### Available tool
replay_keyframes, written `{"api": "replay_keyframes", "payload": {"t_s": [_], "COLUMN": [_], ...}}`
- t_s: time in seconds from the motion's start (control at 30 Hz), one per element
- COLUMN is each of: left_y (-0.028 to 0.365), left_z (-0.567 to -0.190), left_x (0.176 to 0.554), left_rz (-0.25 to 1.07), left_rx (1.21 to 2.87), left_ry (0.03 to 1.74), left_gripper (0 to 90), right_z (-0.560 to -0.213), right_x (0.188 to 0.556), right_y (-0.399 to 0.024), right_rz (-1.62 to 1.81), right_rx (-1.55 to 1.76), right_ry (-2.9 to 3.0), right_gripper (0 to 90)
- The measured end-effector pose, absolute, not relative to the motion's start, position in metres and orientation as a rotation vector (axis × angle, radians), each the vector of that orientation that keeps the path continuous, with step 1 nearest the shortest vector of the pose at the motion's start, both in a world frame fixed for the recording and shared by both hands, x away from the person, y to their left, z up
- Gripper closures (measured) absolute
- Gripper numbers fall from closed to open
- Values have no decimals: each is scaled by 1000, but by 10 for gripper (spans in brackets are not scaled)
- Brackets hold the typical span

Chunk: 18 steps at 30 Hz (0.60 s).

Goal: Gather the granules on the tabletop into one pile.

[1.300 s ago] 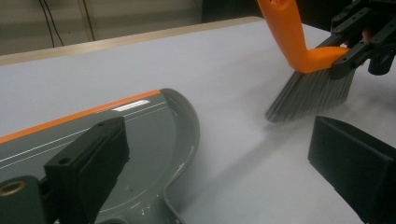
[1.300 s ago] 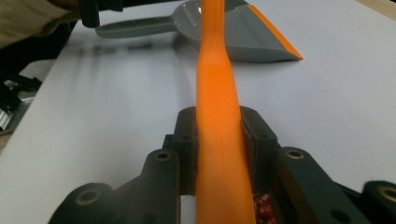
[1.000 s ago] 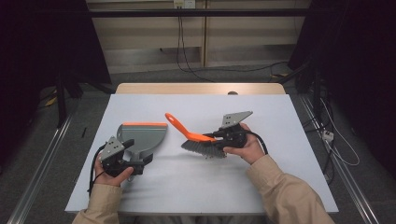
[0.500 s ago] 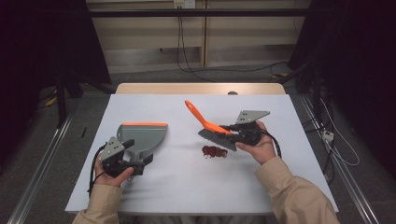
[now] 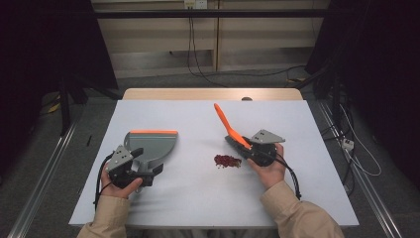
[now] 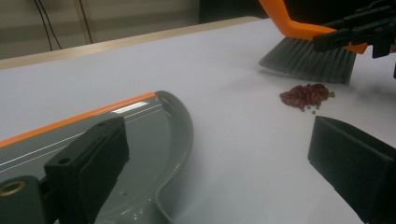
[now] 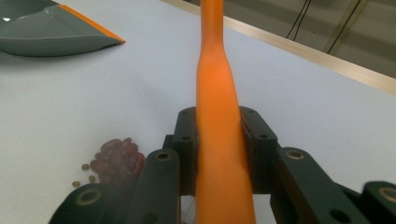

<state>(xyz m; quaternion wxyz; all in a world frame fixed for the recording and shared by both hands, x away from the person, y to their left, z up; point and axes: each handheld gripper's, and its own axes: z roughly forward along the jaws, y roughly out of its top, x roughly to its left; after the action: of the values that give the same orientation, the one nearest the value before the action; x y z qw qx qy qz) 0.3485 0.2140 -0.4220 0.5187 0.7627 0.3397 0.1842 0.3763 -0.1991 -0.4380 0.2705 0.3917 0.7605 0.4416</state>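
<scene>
Right gripper: I clamp the brush, bristles behind the beans.
Left gripper: I pin the dustpan, mouth facing them.

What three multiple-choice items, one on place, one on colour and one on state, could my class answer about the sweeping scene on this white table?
1. Where does the small pile of dark red beans lie?
A. inside the dustpan
B. on the white table, between the dustpan and the brush
C. on the floor

2. What colour is the front edge strip of the grey plastic dustpan?
A. orange
B. blue
C. green

3. How does the right gripper stand?
A. open and holding nothing
B. shut on the dustpan
C. shut on the orange-handled brush

Answers: 1 B, the high view shows the pile on the bare tabletop beside the grey bristles; 2 A, an orange strip runs along the pan's lip; 3 C, in the right gripper view both jaws press the orange handle.
</scene>
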Motion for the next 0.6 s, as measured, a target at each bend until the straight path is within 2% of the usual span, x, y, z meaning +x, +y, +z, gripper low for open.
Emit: {"api": "replay_keyframes", "payload": {"t_s": [0.6], "left_y": [213], "left_z": [-420], "left_x": [348], "left_rz": [440], "left_rx": [1825], "left_ry": [805], "left_gripper": [49], "right_z": [-442], "right_x": [370], "right_y": [-162], "right_rz": [1171], "right_rx": [1237], "right_ry": [1871], "right_gripper": [713]}}
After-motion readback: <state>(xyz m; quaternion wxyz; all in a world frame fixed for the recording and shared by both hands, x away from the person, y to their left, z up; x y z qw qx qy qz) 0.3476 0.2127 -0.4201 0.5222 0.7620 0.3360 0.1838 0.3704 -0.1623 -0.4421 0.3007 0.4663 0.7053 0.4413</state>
